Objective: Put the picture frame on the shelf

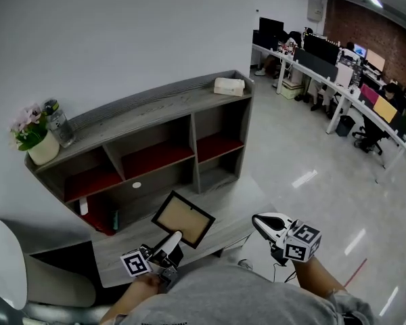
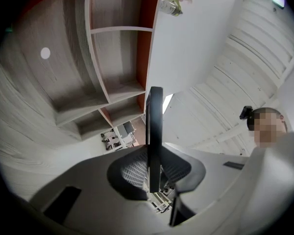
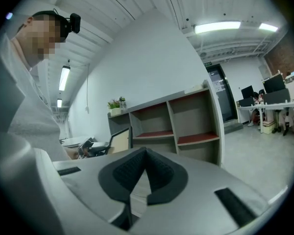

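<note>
A flower pot with pink blooms stands at the left end of the shelf's top, a clear bottle just beside it; the grey shelf with red-lined compartments runs along the white wall; in front of it lies a low grey worktop. Over that worktop the left gripper has its jaws clamped on one edge of the picture frame, which is tilted with its beige front facing up, in front of the shelf and not on it; a pale box sits on the shelf's right end. The right gripper hangs well apart over the floor, jaws together and empty.
</note>
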Motion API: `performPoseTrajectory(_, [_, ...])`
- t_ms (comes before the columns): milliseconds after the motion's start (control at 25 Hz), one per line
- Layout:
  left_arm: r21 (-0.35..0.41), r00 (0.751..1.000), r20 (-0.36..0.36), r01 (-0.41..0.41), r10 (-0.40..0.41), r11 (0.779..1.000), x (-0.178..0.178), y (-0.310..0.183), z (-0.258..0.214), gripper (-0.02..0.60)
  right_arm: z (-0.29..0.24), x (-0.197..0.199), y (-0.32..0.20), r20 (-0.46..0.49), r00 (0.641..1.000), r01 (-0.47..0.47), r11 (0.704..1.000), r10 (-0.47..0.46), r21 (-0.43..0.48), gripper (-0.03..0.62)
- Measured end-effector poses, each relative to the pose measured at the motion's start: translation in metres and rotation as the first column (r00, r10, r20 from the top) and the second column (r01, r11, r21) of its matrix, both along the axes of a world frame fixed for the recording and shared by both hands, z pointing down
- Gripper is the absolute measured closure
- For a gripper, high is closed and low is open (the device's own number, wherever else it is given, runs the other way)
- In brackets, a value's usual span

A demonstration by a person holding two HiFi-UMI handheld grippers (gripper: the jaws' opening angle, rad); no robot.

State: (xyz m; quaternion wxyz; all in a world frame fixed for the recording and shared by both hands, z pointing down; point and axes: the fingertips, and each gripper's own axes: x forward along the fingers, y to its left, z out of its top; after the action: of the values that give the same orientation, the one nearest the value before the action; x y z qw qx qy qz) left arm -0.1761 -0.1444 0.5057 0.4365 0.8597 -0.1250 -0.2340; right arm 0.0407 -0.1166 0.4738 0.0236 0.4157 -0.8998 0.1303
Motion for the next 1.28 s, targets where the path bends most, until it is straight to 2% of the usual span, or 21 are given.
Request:
performPoseTrajectory(200, [-0.029, 0.998, -0.004, 0.068, -0.068, 0.997, 0.061, -0.034, -0.001, 0.499, -0.005, 0.052, -0.053, 0.001, 0.996, 0.090, 0.996, -0.090, 0.010, 0.585])
performPoseTrajectory(360, [-0.029, 0.995, 0.010, 0.098, -0.098, 0.995, 0.108, -0.061, -0.003, 0.499, -0.010, 0.099, -0.091, 0.011, 0.993, 0.120, 0.993, -0.120, 0.016, 0.585])
performPoseTrajectory(640, [-0.044, 0.986, 0.010, 0.166, -0.166, 0.985, 0.167, -0.110, -0.011, 0.499, -0.011, 0.154, -0.142, 0.019, 0.983, 0.184, 0.983, -0.184, 0.008, 0.585])
performPoseTrajectory(1000, [-0.066, 0.965, 0.021, 0.263, -0.262, 0.963, 0.208, -0.162, -0.007, 0.499, -0.007, 0.190, -0.194, 0.015, 0.966, 0.257, 0.966, -0.257, 0.021, 0.585])
performPoseTrajectory(1280, [-0.084, 0.954, 0.030, 0.301, -0.299, 0.950, 0.218, -0.186, -0.003, 0.499, -0.006, 0.187, -0.227, 0.016, 0.956, 0.293, 0.955, -0.294, 0.032, 0.585])
